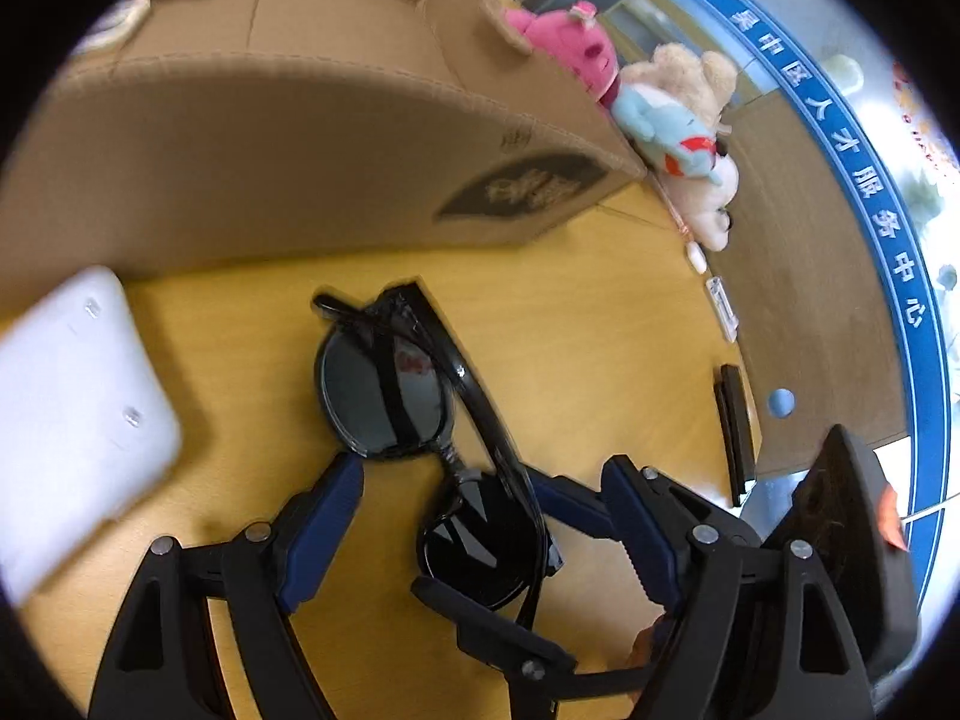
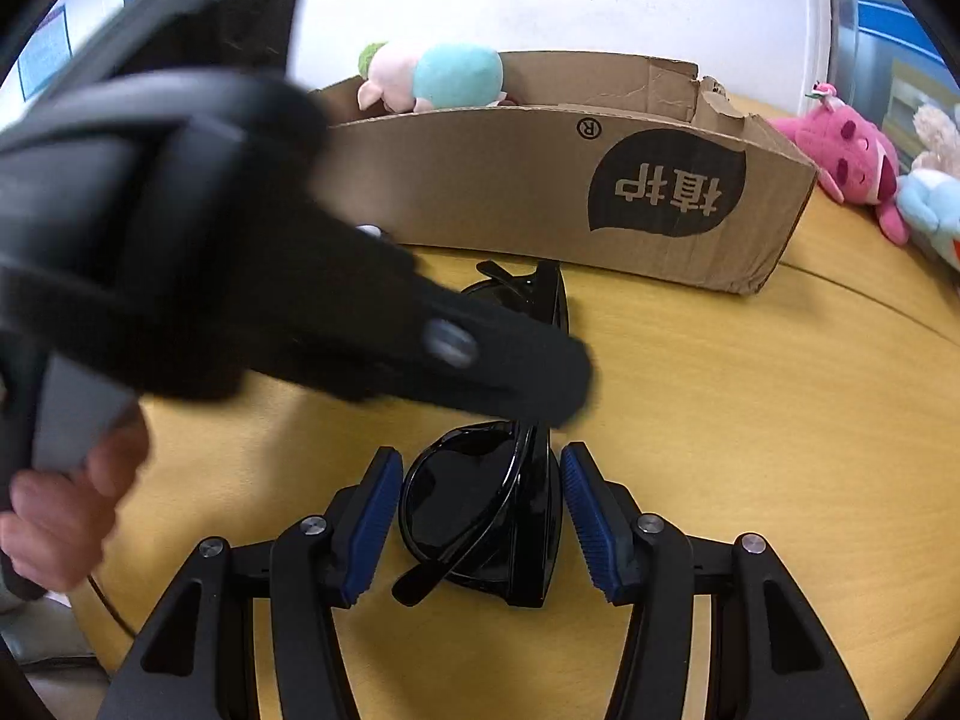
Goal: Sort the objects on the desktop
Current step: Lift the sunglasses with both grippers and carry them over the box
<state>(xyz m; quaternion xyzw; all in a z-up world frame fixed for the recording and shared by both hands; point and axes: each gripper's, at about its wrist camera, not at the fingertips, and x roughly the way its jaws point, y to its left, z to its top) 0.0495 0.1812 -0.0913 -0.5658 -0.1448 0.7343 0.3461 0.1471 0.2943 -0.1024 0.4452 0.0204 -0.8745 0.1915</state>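
Black folded sunglasses lie on the yellow wooden table. My left gripper is open and straddles the near lens, its blue pads on either side without touching. My right gripper is open around the near lens of the same sunglasses, pads close on both sides. The right gripper's fingers also show at the lower right of the left wrist view. The left gripper's black body crosses the right wrist view, held by a hand.
An open cardboard box stands behind the sunglasses with a plush toy inside. Pink and blue plush toys lie right of the box. A white flat object lies at left. A black bar lies near the table edge.
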